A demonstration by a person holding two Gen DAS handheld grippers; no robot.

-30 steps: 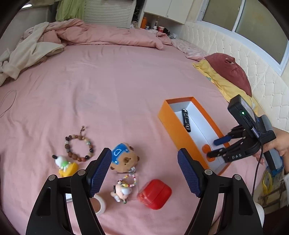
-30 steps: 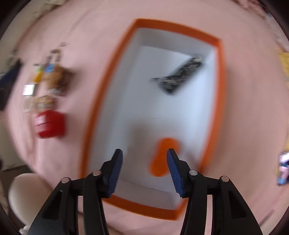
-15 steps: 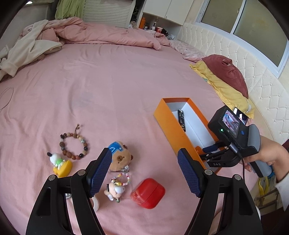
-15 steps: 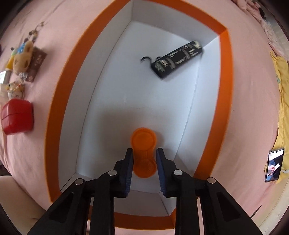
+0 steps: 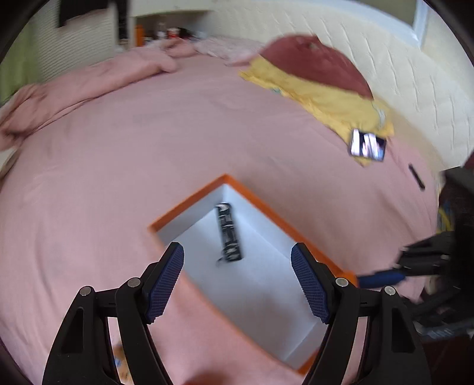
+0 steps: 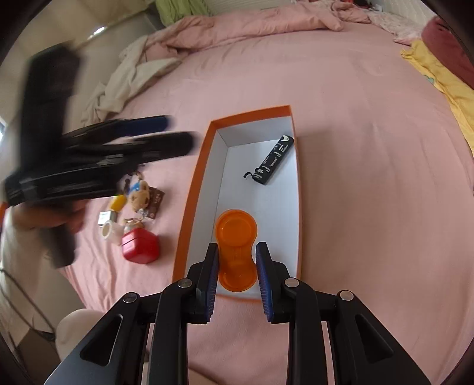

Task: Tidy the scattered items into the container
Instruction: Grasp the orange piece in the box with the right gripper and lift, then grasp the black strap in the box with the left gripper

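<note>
An orange box (image 6: 192, 189) with a white inside lies on the pink bed, and a black stick-shaped item (image 6: 274, 158) rests in its far half. My right gripper (image 6: 237, 266) is shut on the waist of an orange hourglass-shaped plastic piece (image 6: 235, 229) over the box's near end. Left of the box lie a red case (image 6: 140, 245), a plush bear charm (image 6: 140, 194), a yellow figure (image 6: 117, 203) and a tape roll (image 6: 108, 229). My left gripper (image 5: 237, 281) hangs open and empty over the box (image 5: 189, 204), above the black item (image 5: 229, 234); the right wrist view shows it (image 6: 177, 133) blurred.
A lit phone (image 5: 368, 145) lies on a yellow cloth beside a dark red pillow (image 5: 317, 65) at the padded wall. A crumpled pink duvet (image 6: 251, 20) and a cream cloth (image 6: 127, 80) sit at the far side. A hand (image 6: 44, 216) holds the left gripper.
My left gripper swung from above the scattered toys to above the box, still open. My right gripper closed on the orange piece inside the box and has tilted up with it.
</note>
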